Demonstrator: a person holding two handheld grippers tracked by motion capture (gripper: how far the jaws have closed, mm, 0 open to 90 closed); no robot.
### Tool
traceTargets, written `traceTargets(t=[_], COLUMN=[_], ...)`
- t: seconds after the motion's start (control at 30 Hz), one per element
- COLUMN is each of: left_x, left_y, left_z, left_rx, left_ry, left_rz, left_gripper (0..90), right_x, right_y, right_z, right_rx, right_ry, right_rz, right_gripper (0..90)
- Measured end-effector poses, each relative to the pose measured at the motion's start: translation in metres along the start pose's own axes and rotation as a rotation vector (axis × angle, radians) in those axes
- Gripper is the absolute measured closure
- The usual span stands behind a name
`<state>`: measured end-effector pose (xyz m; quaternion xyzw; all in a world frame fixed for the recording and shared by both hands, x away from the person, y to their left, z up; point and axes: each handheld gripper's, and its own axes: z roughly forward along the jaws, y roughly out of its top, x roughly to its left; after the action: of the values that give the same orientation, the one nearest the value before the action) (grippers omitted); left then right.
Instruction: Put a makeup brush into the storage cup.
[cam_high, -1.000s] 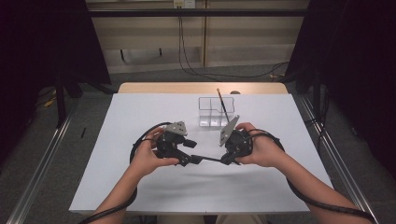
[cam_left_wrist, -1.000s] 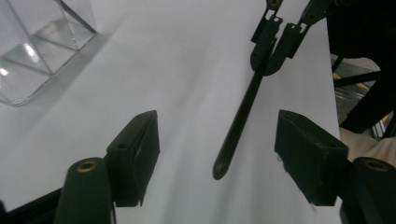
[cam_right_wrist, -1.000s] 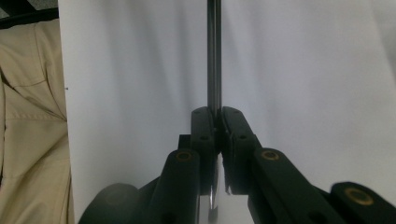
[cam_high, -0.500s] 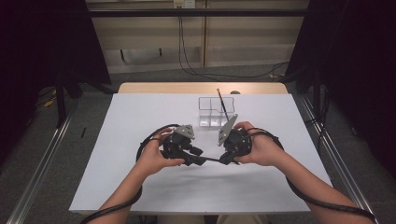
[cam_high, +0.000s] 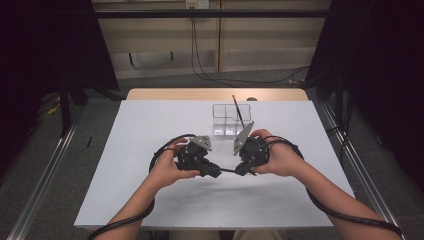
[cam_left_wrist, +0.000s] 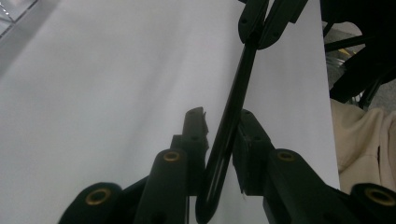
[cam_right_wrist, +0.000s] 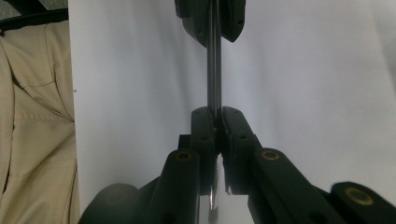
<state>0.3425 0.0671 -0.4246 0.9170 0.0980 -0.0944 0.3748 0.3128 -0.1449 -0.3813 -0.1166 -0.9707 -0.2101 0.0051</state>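
A thin black stick (cam_high: 228, 171) spans level between my two grippers, just above the white table top (cam_high: 150, 125). My right gripper (cam_high: 241, 171) is shut on one end of the stick (cam_right_wrist: 213, 70), its pads tight on the shaft in the right gripper view (cam_right_wrist: 215, 114). My left gripper (cam_high: 216, 172) faces it from the left. Its jaws have just been closing and now clamp the other end of the stick (cam_left_wrist: 243, 79) in the left gripper view (cam_left_wrist: 219, 121). Each gripper view shows the opposite gripper's jaws at the top, holding the stick.
A clear divided box (cam_high: 220, 107) stands behind the grippers at the table's middle back, with another thin dark stick (cam_high: 238, 112) leaning upright in it. The person's beige clothing (cam_right_wrist: 32, 116) is at the near table edge. Cables trail from both grippers.
My left gripper has shifted right toward the right gripper and its jaws have closed round the stick's free end. The right gripper has stayed put.
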Motion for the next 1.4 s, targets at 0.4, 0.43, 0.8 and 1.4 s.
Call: traceTargets(t=[0.4, 0.43, 0.8, 1.4], left_x=[0.001, 0.001, 0.0, -0.004], left_y=[-0.001, 0.0, 0.005, -0.004], left_z=[0.001, 0.001, -0.002, 0.008], left_rx=[-0.004, -0.004, -0.003, 0.049], left_ry=[-0.002, -0.001, 0.002, -0.092], left_rz=[0.0, 0.001, 0.02, -0.008], left_gripper=[73.5, 72.5, 71.0, 83.3], right_x=[-0.002, -0.002, -0.003, -0.007], right_y=[0.001, 0.001, 0.0, 0.002], right_z=[0.002, 0.003, 0.005, -0.005], right_rx=[0.004, 0.009, 0.013, -0.02], right_ry=[0.01, 0.009, 0.011, 0.025], right_rz=[-0.017, -0.022, -0.022, -0.031], right_gripper=[84.6, 84.6, 84.6, 82.6])
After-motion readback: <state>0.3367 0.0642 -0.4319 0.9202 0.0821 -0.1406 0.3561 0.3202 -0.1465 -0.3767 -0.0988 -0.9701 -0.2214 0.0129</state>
